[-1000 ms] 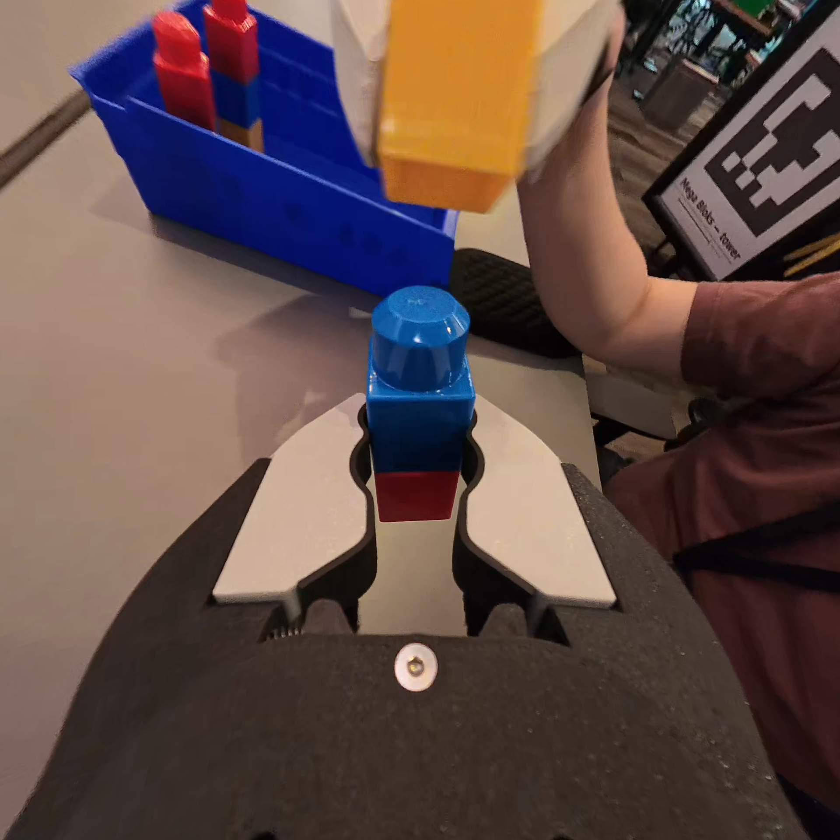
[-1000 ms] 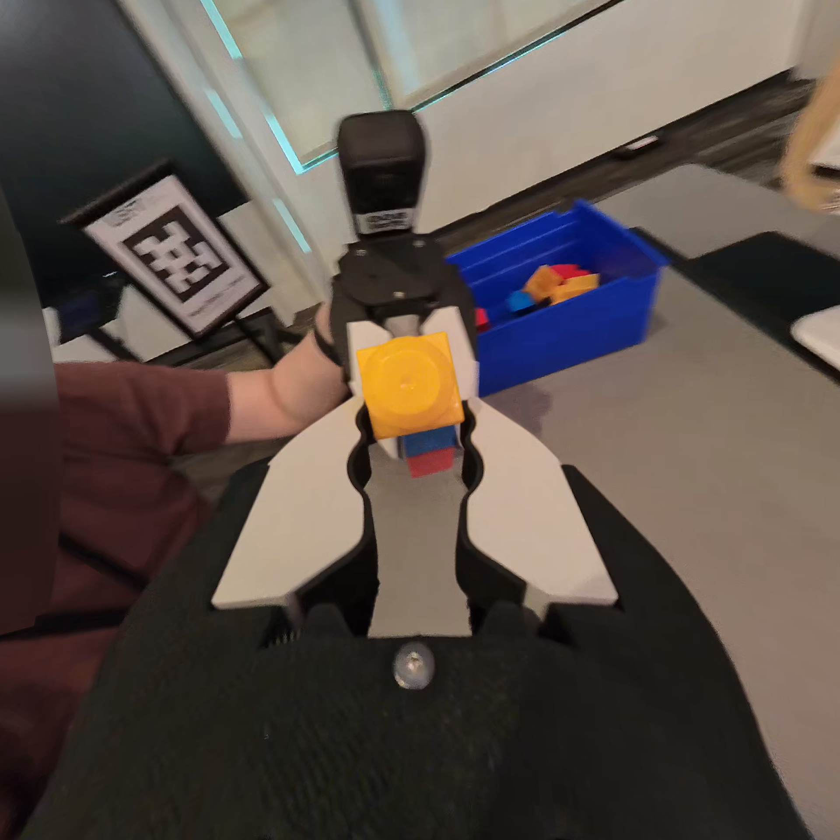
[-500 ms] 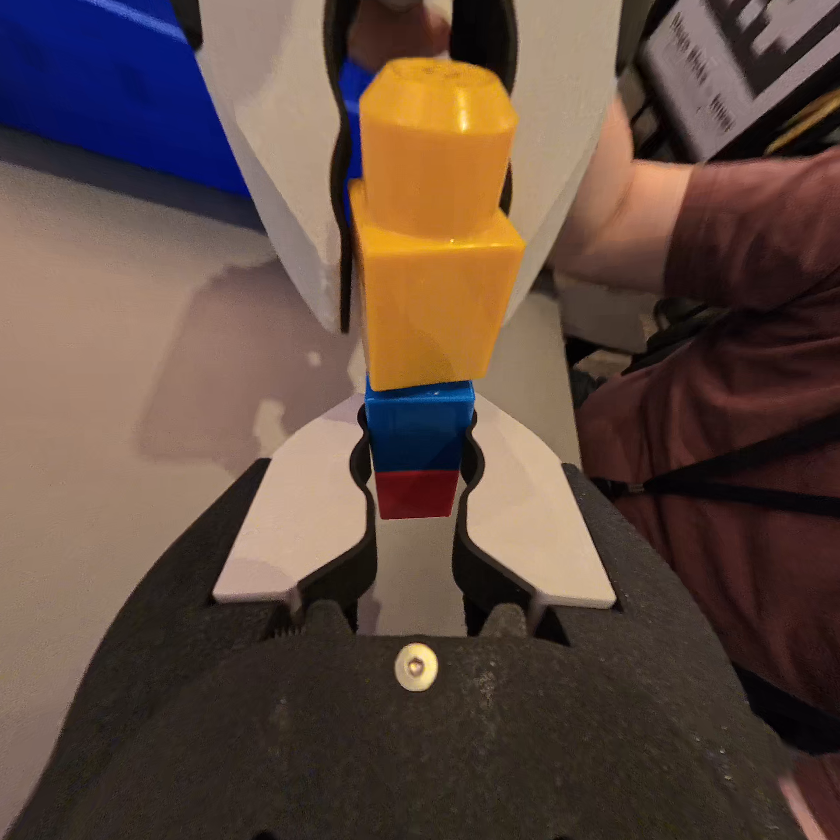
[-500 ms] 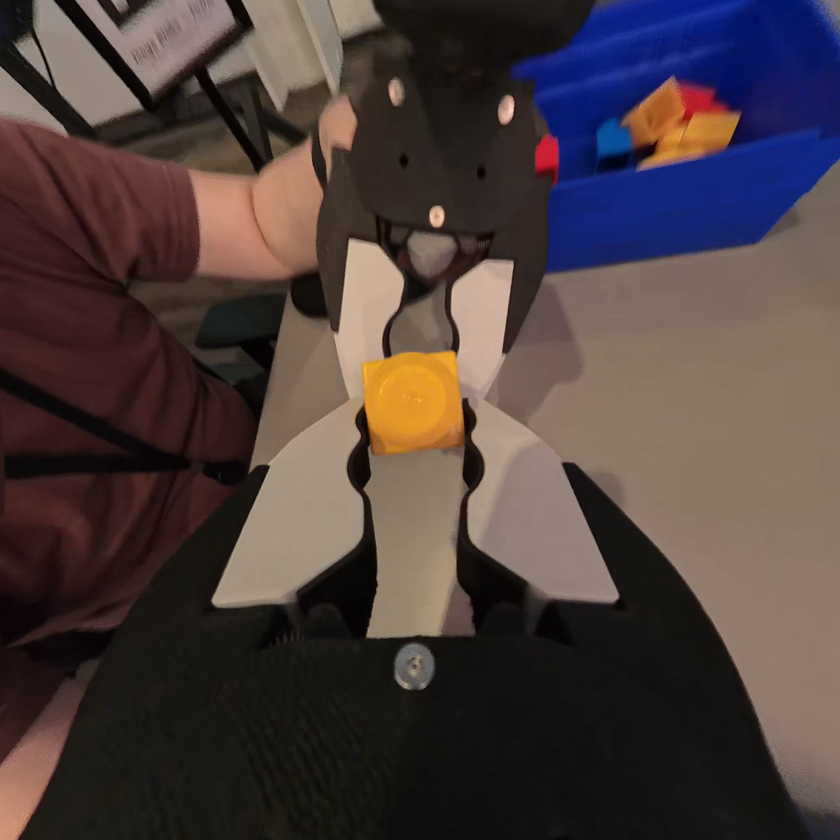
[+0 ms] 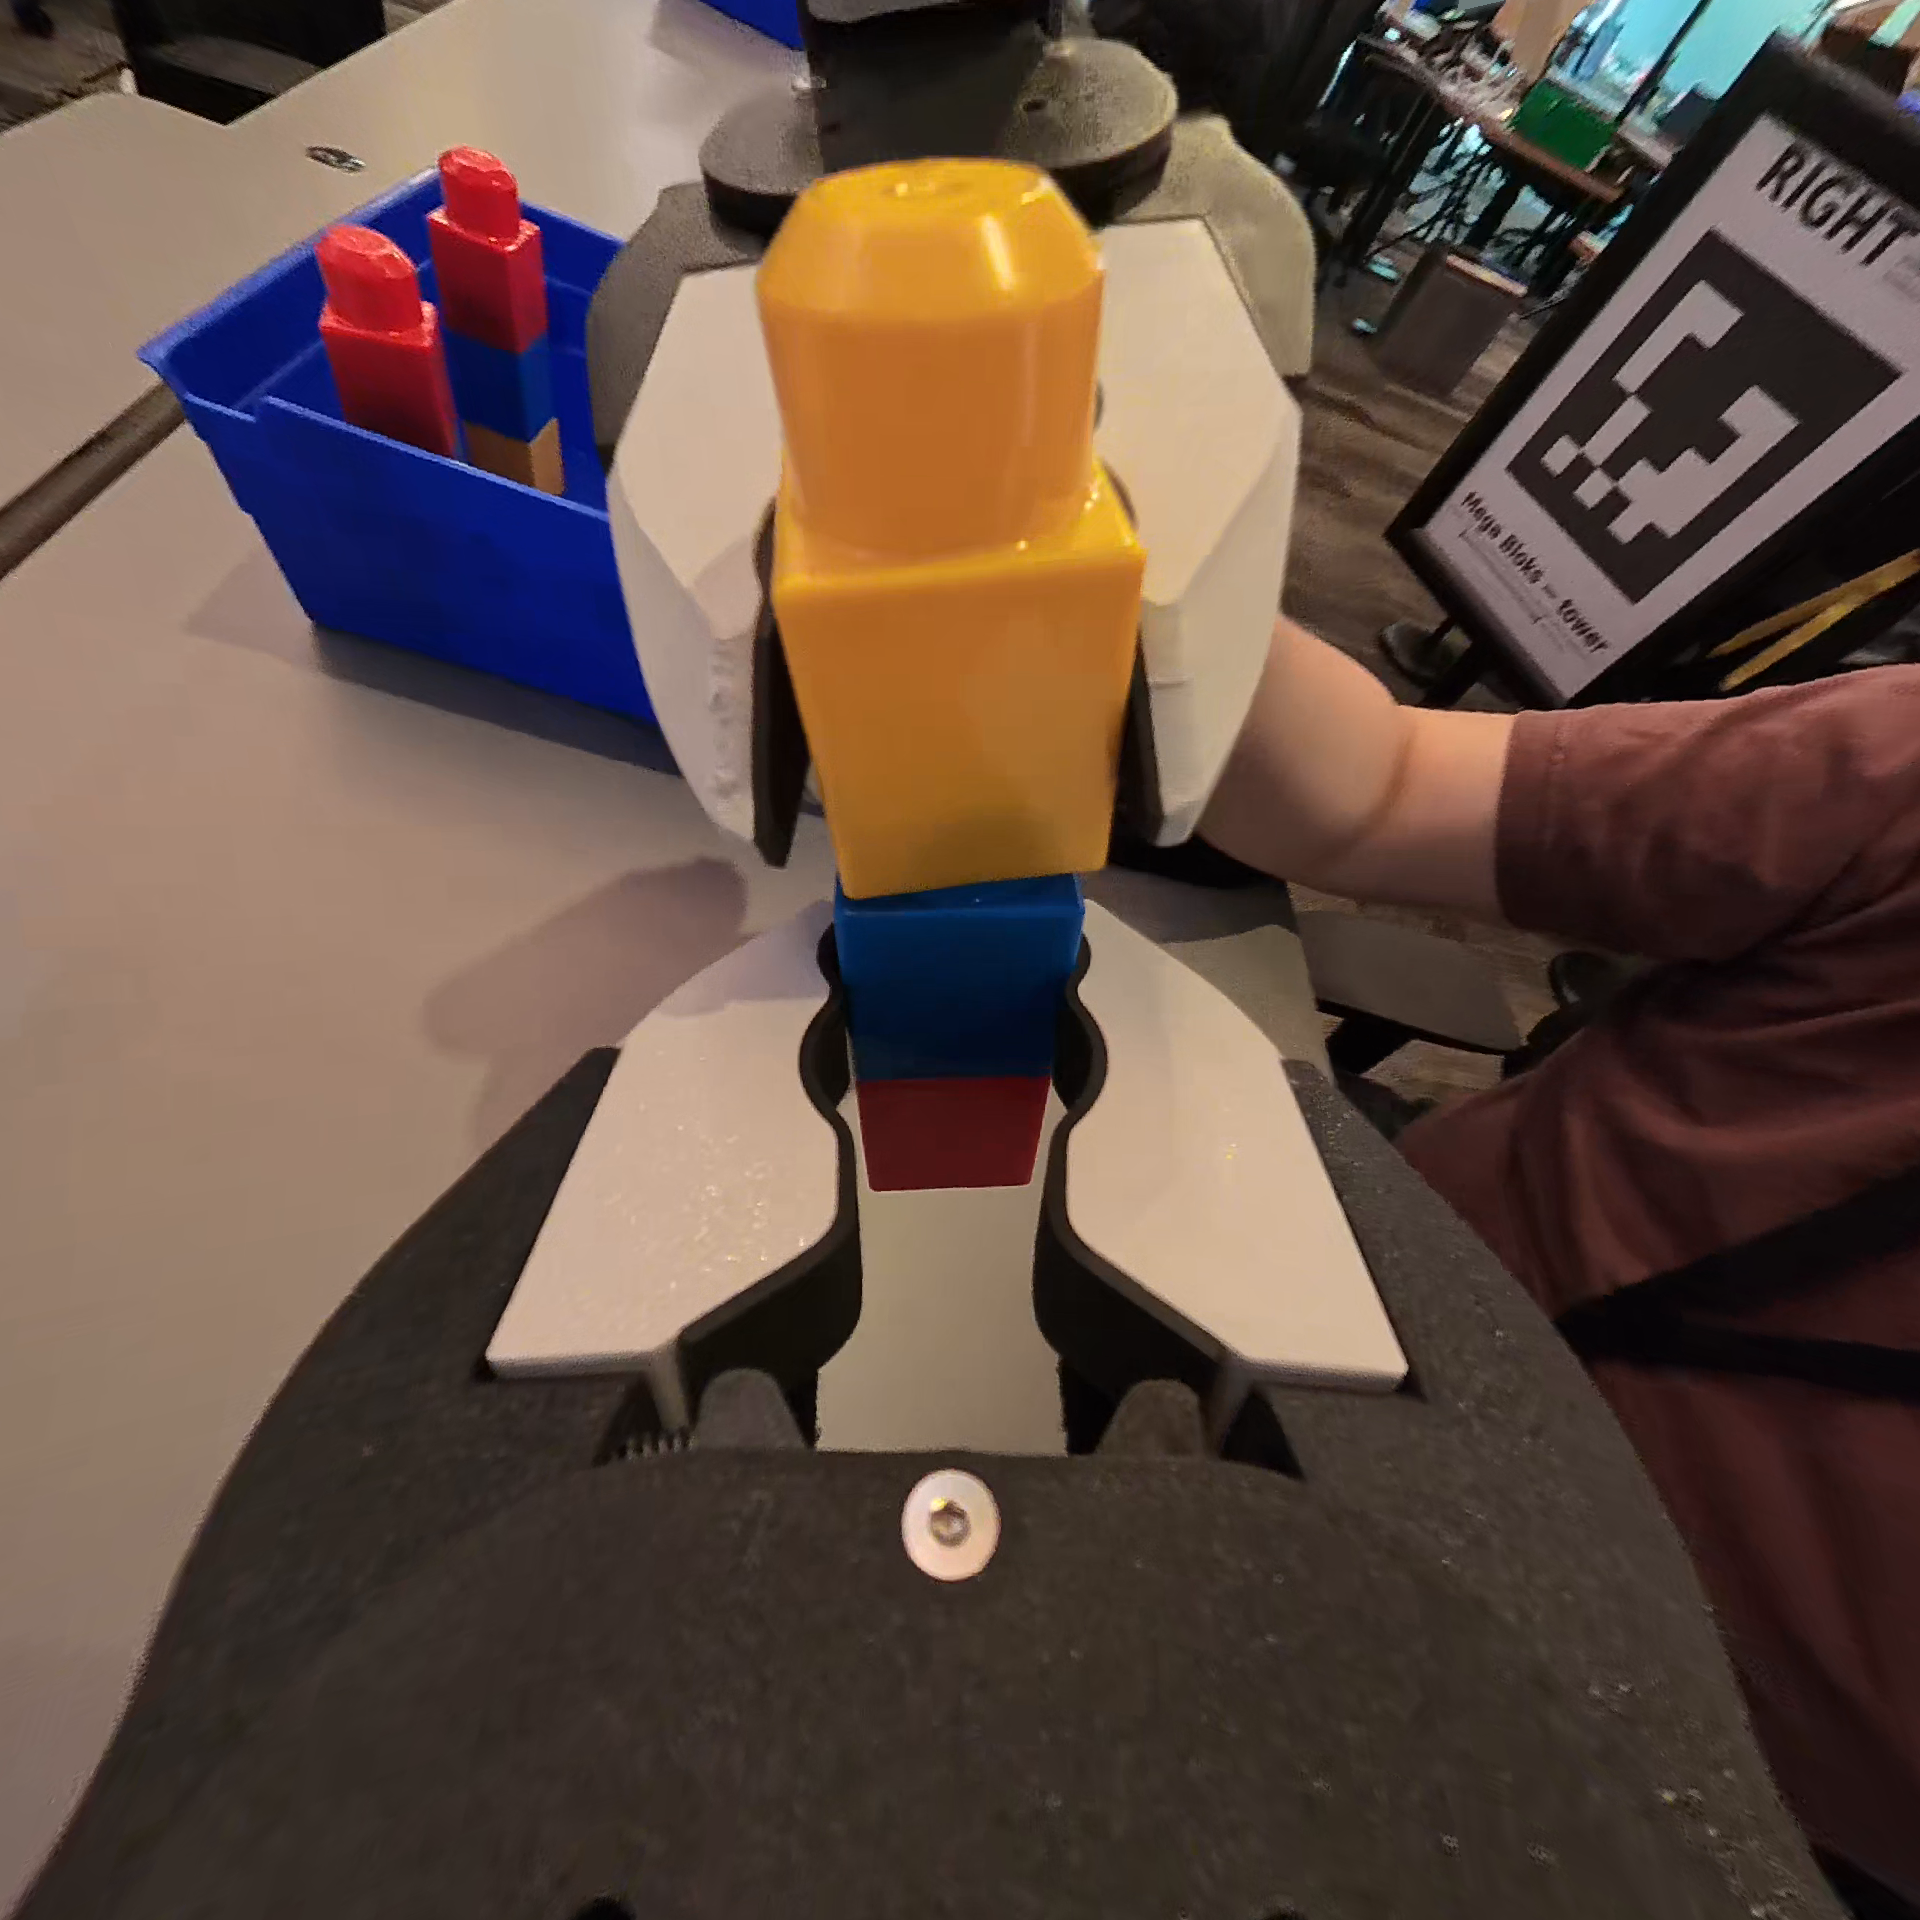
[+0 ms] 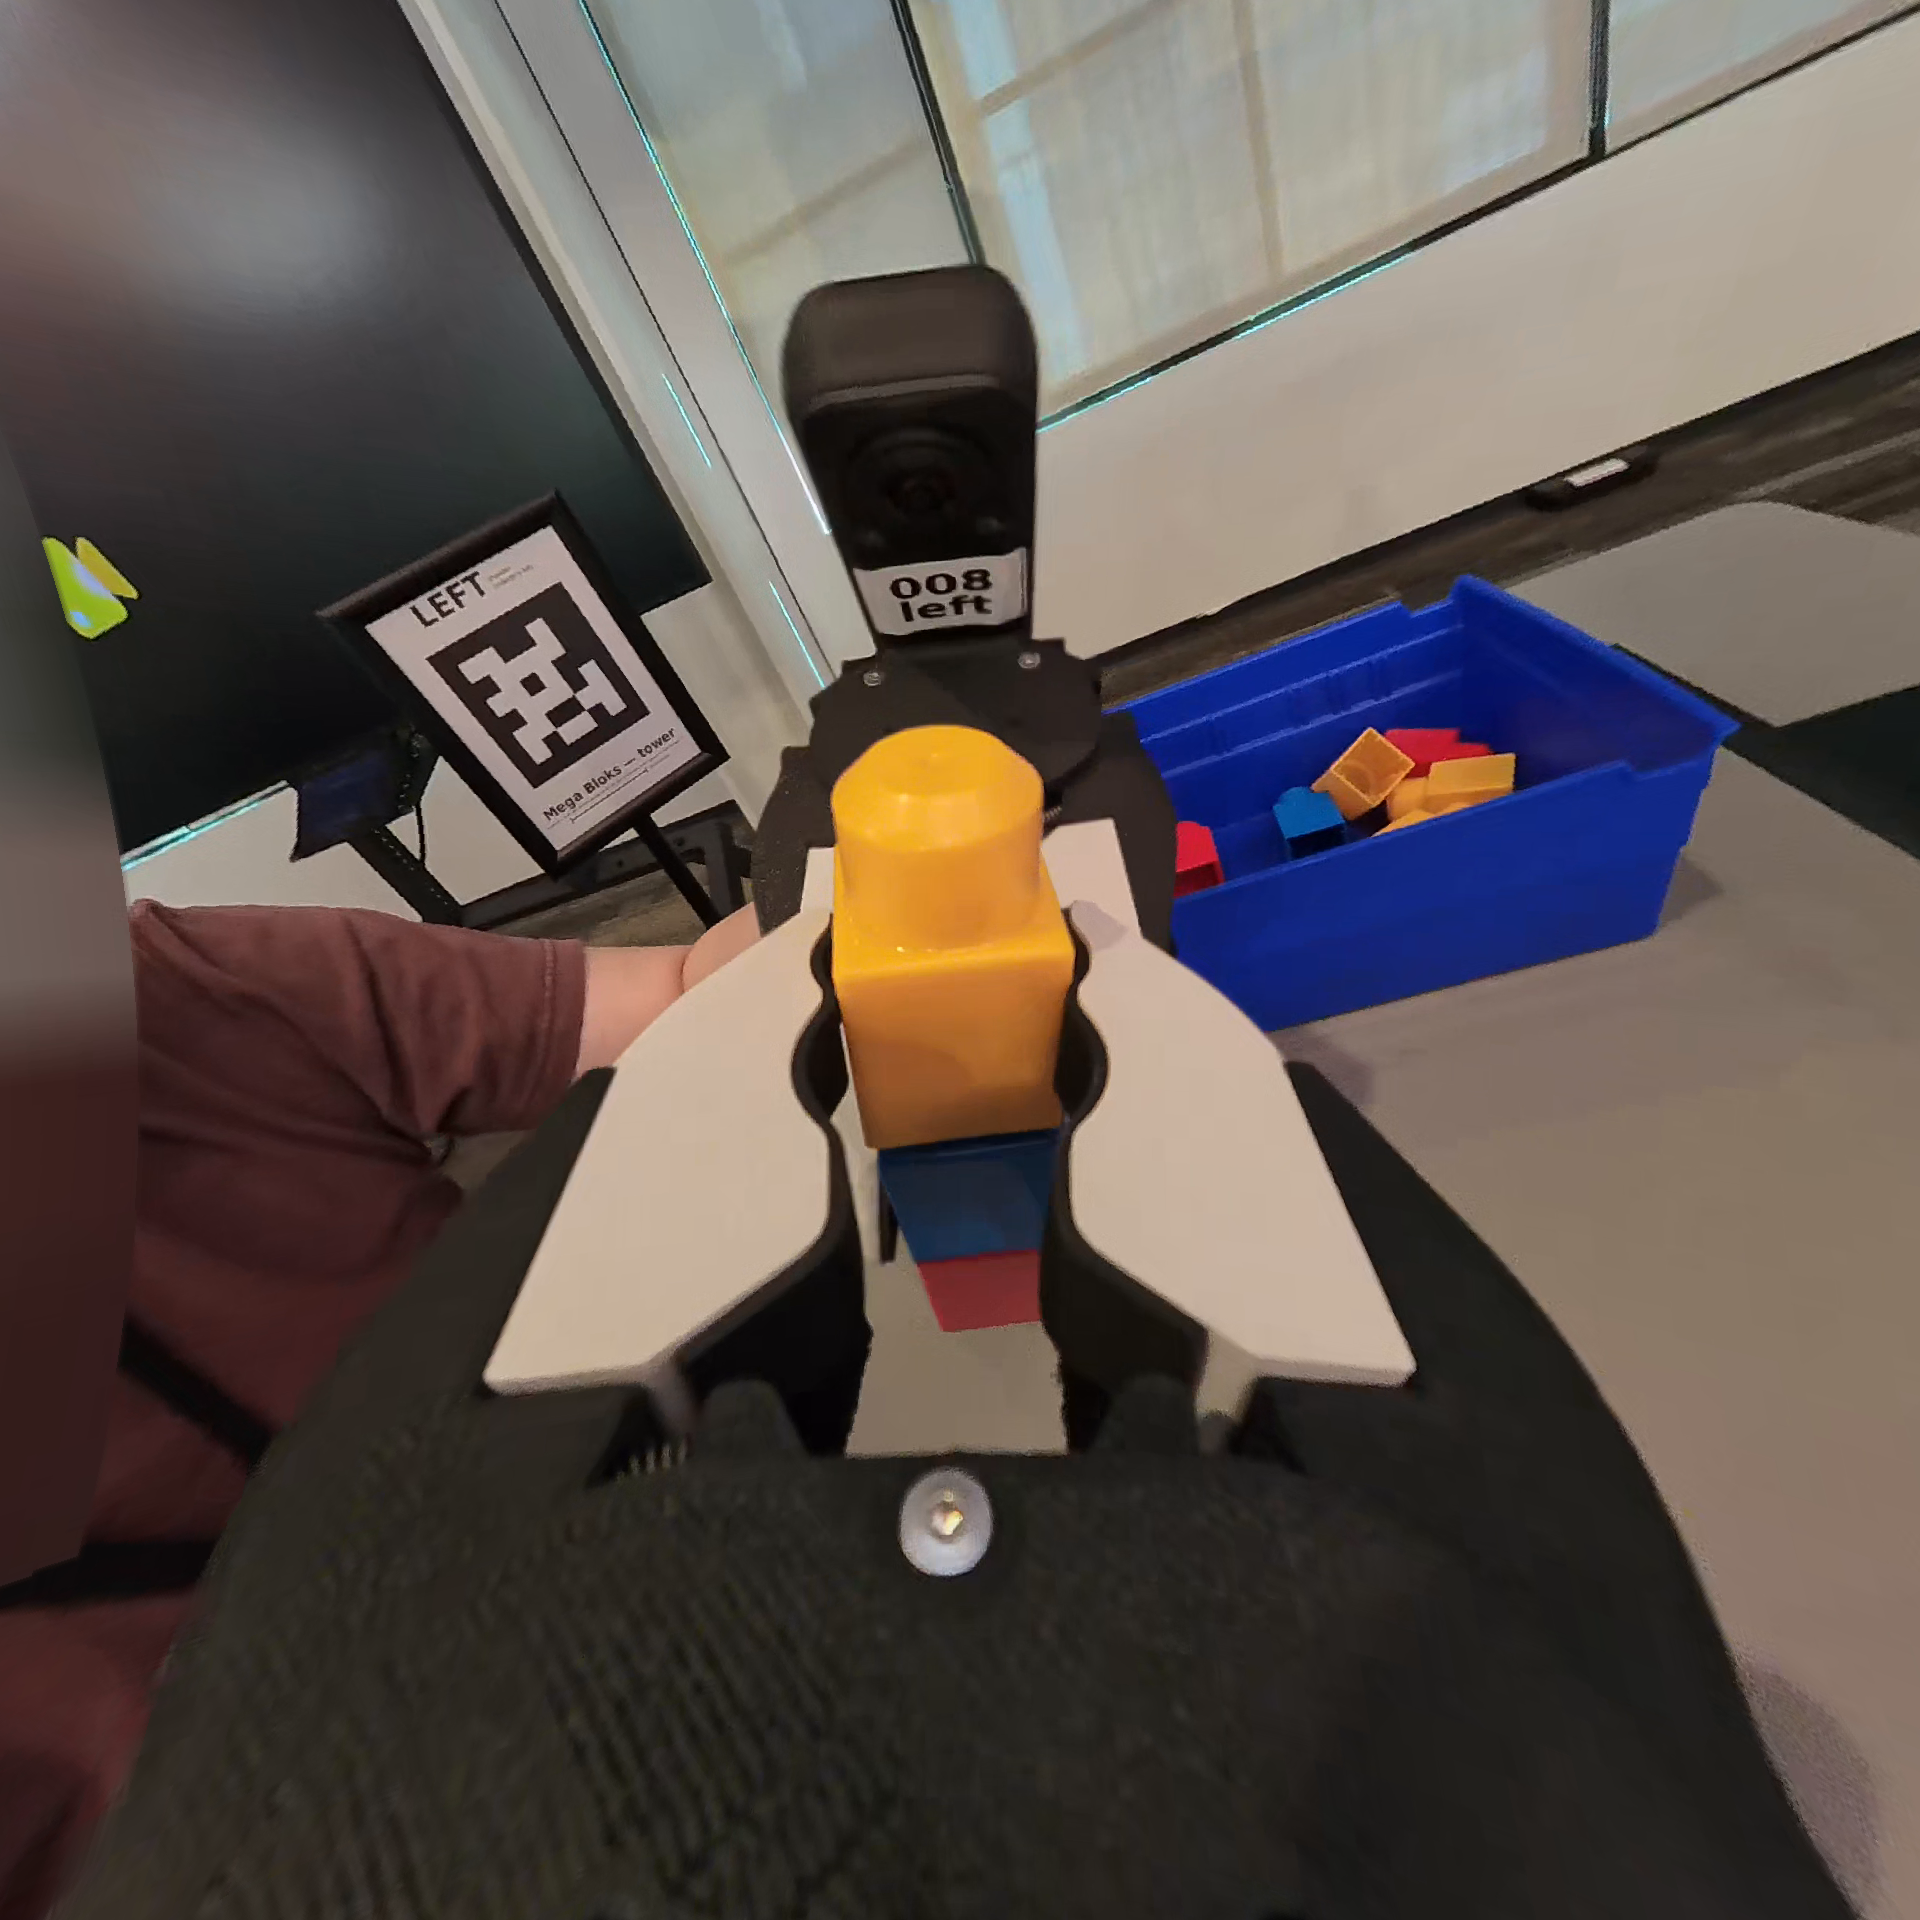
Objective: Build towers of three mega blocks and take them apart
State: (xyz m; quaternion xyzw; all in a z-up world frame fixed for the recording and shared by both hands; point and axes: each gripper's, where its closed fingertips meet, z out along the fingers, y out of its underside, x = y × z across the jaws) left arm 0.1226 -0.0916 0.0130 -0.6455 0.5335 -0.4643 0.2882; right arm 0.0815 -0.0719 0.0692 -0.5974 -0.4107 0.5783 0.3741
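Grey table (image 5: pixel 260 935), framed marker signs on stands (image 5: pixel 1704 416), windows (image 6: pixel 1247 156), dark wall panel (image 6: pixel 260 364)

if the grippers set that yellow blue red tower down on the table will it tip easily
Probably fairly tippy: the tower is three single blocks tall on one narrow red base. Likely stiff, since the blocks sit flush. The glossy yellow block looks hard and slippery; an open loose block suggests they're hollow and light.

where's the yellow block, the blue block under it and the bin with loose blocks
yellow block (image 6: pixel 951 1023): right wrist view, front face of its body
blue block (image 5: pixel 951 971): left wrist view, front face
bin of loose blocks (image 6: pixel 1455 904): right wrist view, near outer wall
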